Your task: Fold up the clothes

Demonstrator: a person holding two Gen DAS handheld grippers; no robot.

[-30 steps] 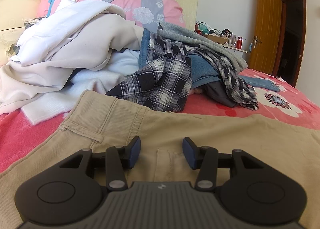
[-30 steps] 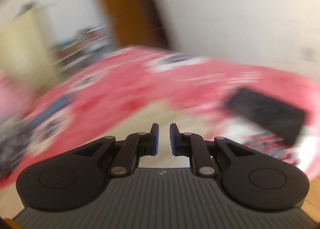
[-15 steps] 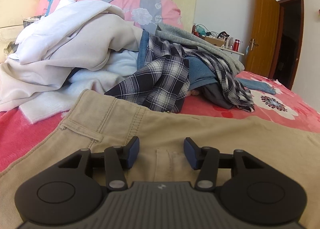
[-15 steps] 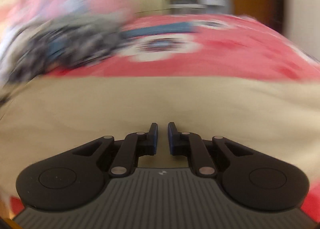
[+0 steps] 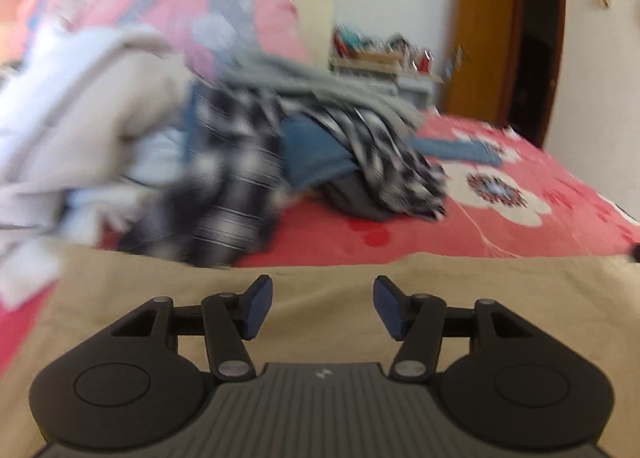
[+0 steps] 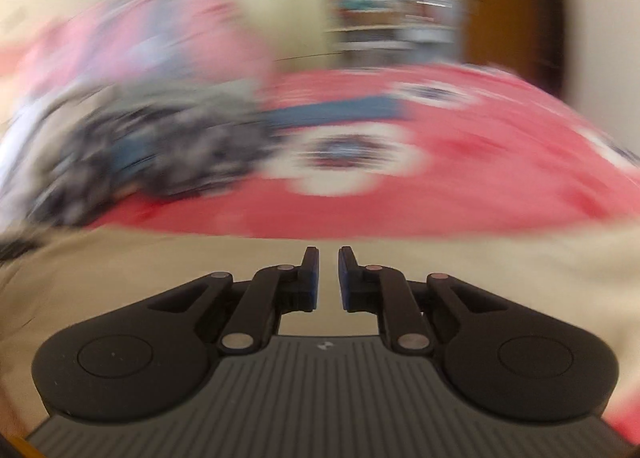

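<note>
Right wrist view, heavy motion blur. Right claw (image 6: 328, 276) at lower centre, blue pads (image 6: 314, 278) nearly together with a thin gap, nothing visibly between them. Its figure is opening slightly. Beneath and ahead of it: khaki trousers (image 6: 160, 278) spread across the lower half of the frame. Beyond them, red bedspread (image 6: 500, 178) with a white flower print. Clothes pile (image 6: 140, 146) at mid left, plaid and blue fabric, detail unreadable. Pink bedding (image 6: 180, 42) upper left, brown door (image 6: 508, 2) upper right.
</note>
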